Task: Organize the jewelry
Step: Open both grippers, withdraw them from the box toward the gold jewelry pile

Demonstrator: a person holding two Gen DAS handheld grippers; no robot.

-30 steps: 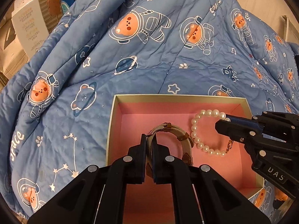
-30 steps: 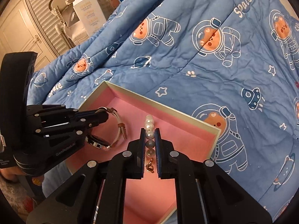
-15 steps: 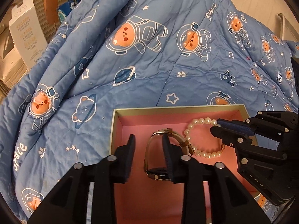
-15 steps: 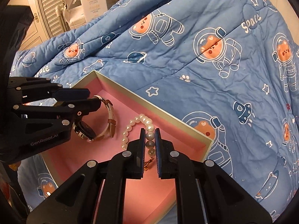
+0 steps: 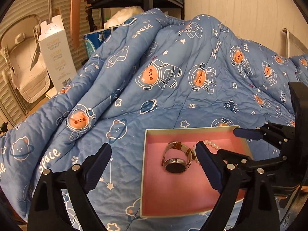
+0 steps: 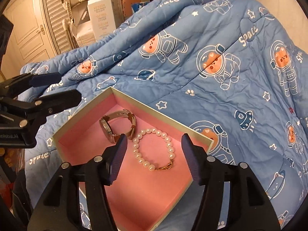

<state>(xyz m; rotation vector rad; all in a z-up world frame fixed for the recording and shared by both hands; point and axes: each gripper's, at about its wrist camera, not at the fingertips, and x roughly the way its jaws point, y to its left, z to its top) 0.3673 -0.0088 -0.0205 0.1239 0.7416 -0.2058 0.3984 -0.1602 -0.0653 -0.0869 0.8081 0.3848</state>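
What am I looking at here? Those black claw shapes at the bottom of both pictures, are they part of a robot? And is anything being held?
No robot: a person carries a hand-held gripper in each hand, each with a wide-angle camera looking along its two fingers. One picture is from the left hand-held gripper, the other from the right hand-held gripper; each also shows the other tool at its edge. On a blue space-bear quilt sits an open box with a pink lining. Inside lie a watch and, beside it, a pearl bracelet. Nothing is held: both sets of jaws have just been opening and stand apart, with the jewelry resting on the box floor.
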